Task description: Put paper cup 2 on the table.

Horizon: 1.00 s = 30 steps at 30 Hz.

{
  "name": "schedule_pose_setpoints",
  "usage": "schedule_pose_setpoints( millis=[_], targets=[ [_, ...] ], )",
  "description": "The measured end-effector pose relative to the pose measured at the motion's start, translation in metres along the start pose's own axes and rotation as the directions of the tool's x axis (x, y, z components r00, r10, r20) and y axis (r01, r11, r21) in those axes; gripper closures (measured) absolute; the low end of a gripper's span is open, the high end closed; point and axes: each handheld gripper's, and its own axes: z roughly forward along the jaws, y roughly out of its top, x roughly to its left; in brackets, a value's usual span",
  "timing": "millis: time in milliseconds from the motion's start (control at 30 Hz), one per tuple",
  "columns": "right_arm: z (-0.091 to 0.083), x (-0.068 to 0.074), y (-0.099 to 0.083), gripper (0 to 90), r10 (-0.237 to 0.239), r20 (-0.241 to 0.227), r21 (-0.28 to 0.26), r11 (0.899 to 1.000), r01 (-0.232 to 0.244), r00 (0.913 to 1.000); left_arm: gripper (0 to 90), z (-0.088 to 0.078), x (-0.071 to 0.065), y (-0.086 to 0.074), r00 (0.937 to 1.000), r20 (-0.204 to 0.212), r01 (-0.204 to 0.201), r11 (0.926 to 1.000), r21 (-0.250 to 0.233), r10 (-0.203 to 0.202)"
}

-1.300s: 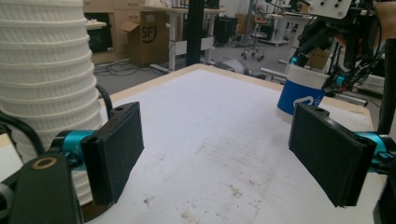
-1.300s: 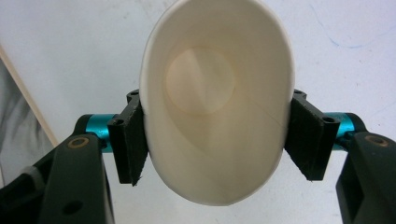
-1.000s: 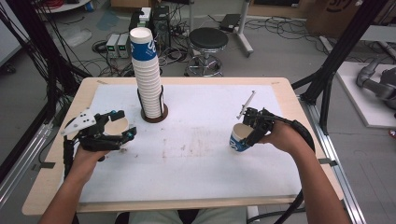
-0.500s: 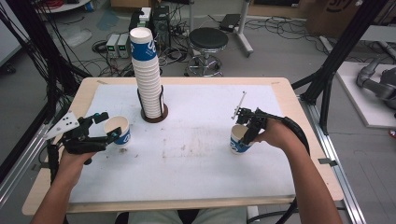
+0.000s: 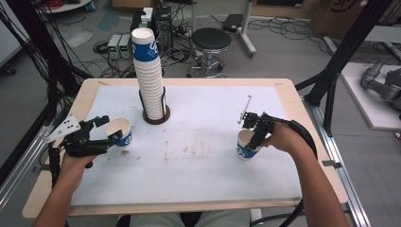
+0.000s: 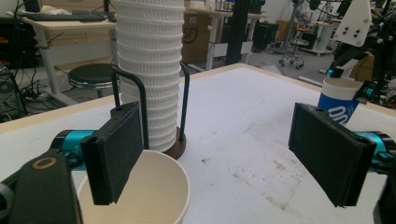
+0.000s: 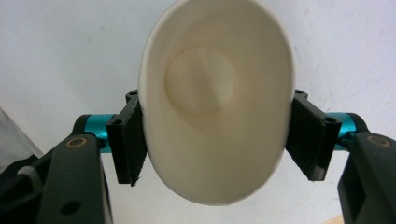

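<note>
A tall stack of white paper cups stands in a black wire holder at the back left of the white mat; the same stack rises close ahead in the left gripper view. A single paper cup with a blue logo stands upright on the mat at the left. My left gripper is open, its tips at that cup's near side. In the left gripper view the cup lies under the left pad, ungripped. My right gripper is shut on a second cup, squeezing its rim oval; that cup rests on the mat at the right.
The white mat covers most of the wooden table and carries brown stains mid-table. Behind the table stand a black stool and cables with boxes on the floor. Black frame posts flank the table.
My left gripper has drawn back to the left, away from the stack. The left cup, earlier between its jaws, now stands on the mat at the fingertips. The right hand has stayed put.
</note>
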Motion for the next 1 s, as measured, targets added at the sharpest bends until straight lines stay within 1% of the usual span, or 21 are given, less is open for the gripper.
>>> schedule_pose_setpoints(
  millis=[133,167,233,267,300,367,400,433,467,500,533,567,633,667,767,800,867,900,967,1000],
  targets=[
    [0.001,0.000,-0.004,29.8,0.008,0.001,-0.017,1.000,-0.008,1.0000,17.8,-0.001,0.001,0.000,1.0000,-0.004,0.003,1.0000,-0.002,-0.003],
    [0.001,0.000,-0.004,28.1,0.004,0.006,-0.014,1.000,-0.004,1.0000,17.8,-0.001,0.000,-0.001,1.0000,-0.003,0.004,1.0000,-0.003,-0.004],
    [0.003,0.002,-0.005,23.3,0.018,0.005,-0.024,1.000,-0.017,0.9998,17.8,0.000,0.000,0.000,1.0000,-0.001,0.002,1.0000,-0.002,-0.002],
    [0.004,0.001,-0.005,21.4,0.018,0.002,-0.032,0.999,-0.018,0.9998,17.8,0.000,0.000,-0.001,1.0000,0.000,0.005,1.0000,-0.004,-0.005],
    [0.004,0.002,-0.006,20.6,0.024,-0.011,-0.041,0.999,-0.024,0.9997,17.8,0.000,0.000,-0.001,1.0000,0.000,0.005,1.0000,-0.003,-0.005],
    [0.003,0.001,-0.009,19.0,0.028,-0.031,-0.086,0.996,-0.030,0.9991,17.8,0.000,0.000,0.000,1.0000,0.001,0.005,1.0000,-0.002,-0.005],
    [0.001,0.001,-0.010,18.2,0.047,-0.040,-0.103,0.993,-0.051,0.9981,17.8,0.001,0.000,0.000,1.0000,0.001,0.005,1.0000,-0.003,-0.005],
    [0.000,0.000,-0.012,18.1,0.050,-0.043,-0.124,0.991,-0.055,0.9978,17.8,0.001,0.000,0.000,1.0000,0.004,0.005,1.0000,-0.003,-0.005],
    [-0.002,0.000,-0.014,18.1,0.065,-0.048,-0.150,0.986,-0.072,0.9967,17.8,0.001,-0.001,0.000,1.0000,0.005,0.003,1.0000,-0.003,-0.003],
    [-0.003,-0.001,-0.017,17.7,0.070,-0.055,-0.181,0.980,-0.079,0.9960,17.8,0.001,-0.001,0.000,1.0000,0.005,0.000,1.0000,0.000,0.000],
    [-0.004,-0.001,-0.019,17.7,0.069,-0.071,-0.208,0.975,-0.082,0.9951,17.8,0.001,-0.001,0.000,1.0000,0.004,0.000,1.0000,-0.001,0.000],
    [-0.005,0.000,-0.021,17.7,0.064,-0.075,-0.220,0.972,-0.079,0.9951,17.8,0.002,-0.001,0.000,1.0000,0.005,0.002,1.0000,-0.001,-0.002],
    [-0.004,0.001,-0.021,17.7,0.046,-0.059,-0.206,0.977,-0.057,0.9972,17.8,0.002,-0.001,-0.001,1.0000,0.006,0.002,1.0000,0.000,-0.002],
    [-0.003,0.001,-0.020,17.7,0.048,-0.054,-0.196,0.979,-0.058,0.9974,17.8,0.003,-0.001,-0.001,1.0000,0.007,0.004,1.0000,-0.001,-0.004],
    [0.001,0.004,-0.015,17.3,-0.002,-0.033,-0.161,0.987,-0.003,0.9995,17.8,0.004,-0.002,-0.002,0.9999,0.010,0.005,1.0000,-0.003,-0.005],
    [0.002,0.005,-0.013,16.0,-0.015,-0.024,-0.152,0.988,0.011,0.9996,17.8,0.004,-0.002,-0.002,0.9999,0.010,0.006,1.0000,-0.004,-0.006],
    [0.003,0.006,-0.010,15.9,-0.026,-0.019,-0.140,0.990,0.023,0.9995,17.8,0.004,-0.002,-0.001,0.9999,0.014,0.003,1.0000,-0.002,-0.003],
    [0.004,0.006,-0.010,15.2,-0.035,-0.015,-0.143,0.989,0.033,0.9993,17.8,0.005,-0.002,0.000,0.9999,0.014,0.004,1.0000,-0.004,-0.004],
    [0.004,0.007,-0.009,14.7,-0.030,-0.010,-0.141,0.990,0.028,0.9995,17.8,0.006,-0.003,0.000,0.9998,0.018,0.002,1.0000,-0.003,-0.002],
    [0.005,0.007,-0.010,14.7,-0.036,-0.009,-0.145,0.989,0.034,0.9993,17.8,0.006,-0.003,0.001,0.9998,0.018,0.002,1.0000,-0.005,-0.002]
  ],
)
